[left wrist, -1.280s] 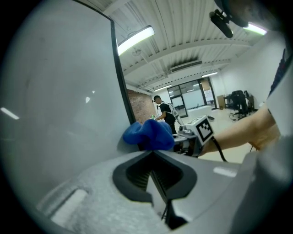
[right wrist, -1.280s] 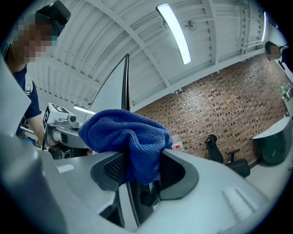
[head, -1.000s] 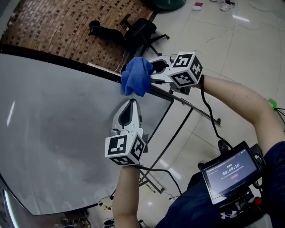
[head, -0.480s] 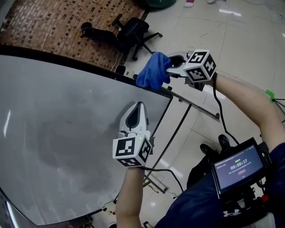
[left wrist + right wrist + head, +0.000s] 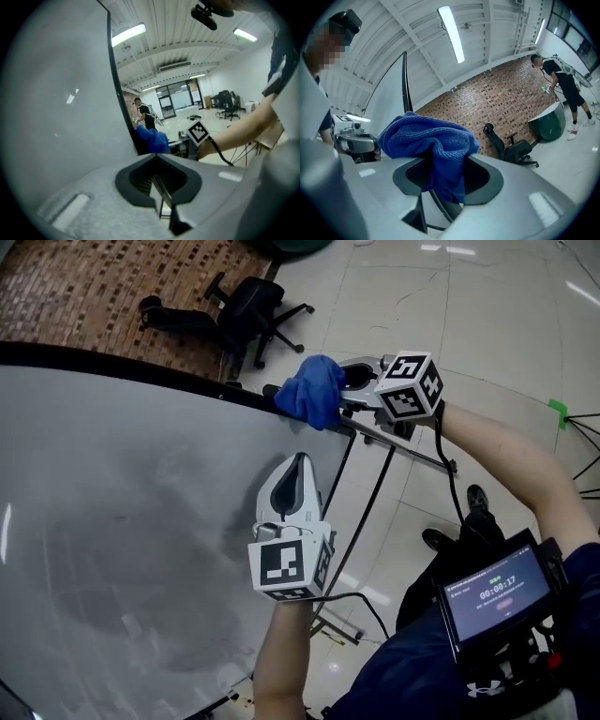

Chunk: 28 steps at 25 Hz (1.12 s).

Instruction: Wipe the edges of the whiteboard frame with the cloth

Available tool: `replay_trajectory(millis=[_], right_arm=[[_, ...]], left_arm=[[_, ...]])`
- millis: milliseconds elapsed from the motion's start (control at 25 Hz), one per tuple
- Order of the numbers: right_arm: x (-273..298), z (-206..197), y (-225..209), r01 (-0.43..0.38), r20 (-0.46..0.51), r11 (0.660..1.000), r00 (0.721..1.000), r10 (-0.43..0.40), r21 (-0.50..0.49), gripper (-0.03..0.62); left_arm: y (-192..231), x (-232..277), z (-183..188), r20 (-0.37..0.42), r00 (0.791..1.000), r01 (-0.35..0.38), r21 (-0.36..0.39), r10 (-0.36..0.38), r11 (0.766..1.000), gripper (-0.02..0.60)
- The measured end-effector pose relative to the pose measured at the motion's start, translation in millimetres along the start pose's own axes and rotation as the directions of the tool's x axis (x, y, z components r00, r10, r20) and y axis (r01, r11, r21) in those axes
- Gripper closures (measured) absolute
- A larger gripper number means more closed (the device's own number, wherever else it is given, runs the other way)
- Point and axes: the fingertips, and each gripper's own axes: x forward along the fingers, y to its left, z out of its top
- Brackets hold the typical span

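In the head view, our right gripper [image 5: 330,395] is clamped on the blue cloth [image 5: 307,390]. The cloth sits against the dark whiteboard frame [image 5: 141,371], just beside the frame's near corner. Our left gripper [image 5: 298,463] is over the white board face inside the frame, near that same corner; we cannot tell whether it touches the board.

In the left gripper view, the jaws meet with nothing between them. The frame's dark edge runs ahead, and the cloth is bunched against it at the far end.

In the right gripper view, the cloth fills the jaws and spills over them, with the frame's edge rising just behind it.

We judge the hold to be on a loose bunch, so dragging along the frame could tug the cloth free. At the corner the cloth could also slip off the narrow edge and wipe only air or board. A hard push might rock the board on its stand [image 5: 375,493].
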Motion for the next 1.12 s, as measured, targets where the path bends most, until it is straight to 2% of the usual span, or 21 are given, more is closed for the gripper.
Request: replay_trajectory(millis=[200, 320, 440, 720, 880, 1000, 1120], right_arm=[[11, -22, 0, -0.036, -0.026, 0.998, 0.999, 0.037, 0.044, 0.411], [23, -40, 2, -0.046, -0.057, 0.997, 0.997, 0.05, 0.067, 0.41], [25, -55, 2, -0.051, -0.072, 0.995, 0.996, 0.057, 0.085, 0.41], [40, -81, -3, -0.059, -0.122, 0.997, 0.99, 0.065, 0.054, 0.411], [31, -101, -9, -0.071, -0.139, 0.996, 0.987, 0.078, 0.058, 0.411], [18, -110, -22, -0.048, -0.157, 0.999, 0.986, 0.048, 0.001, 0.411], [12, -127, -41, 0.022, -0.179, 0.999, 0.983, -0.029, -0.037, 0.411]], left_arm=[[-1, 6, -37, -0.096, 0.995, -0.001, -0.082, -0.007, 0.997, 0.578], [-1, 6, -53, -0.129, 0.991, 0.01, -0.098, -0.022, 0.995, 0.578], [-6, 7, -58, -0.153, 0.988, 0.011, -0.112, -0.028, 0.994, 0.578], [-1, 20, -88, -0.196, 0.98, 0.003, -0.169, -0.036, 0.986, 0.578], [-21, 30, -99, -0.198, 0.979, 0.0, -0.184, -0.037, 0.983, 0.578], [-35, 43, -96, -0.186, 0.982, -0.007, -0.175, -0.026, 0.984, 0.578], [-37, 50, -106, -0.194, 0.98, 0.002, -0.184, -0.039, 0.983, 0.578]])
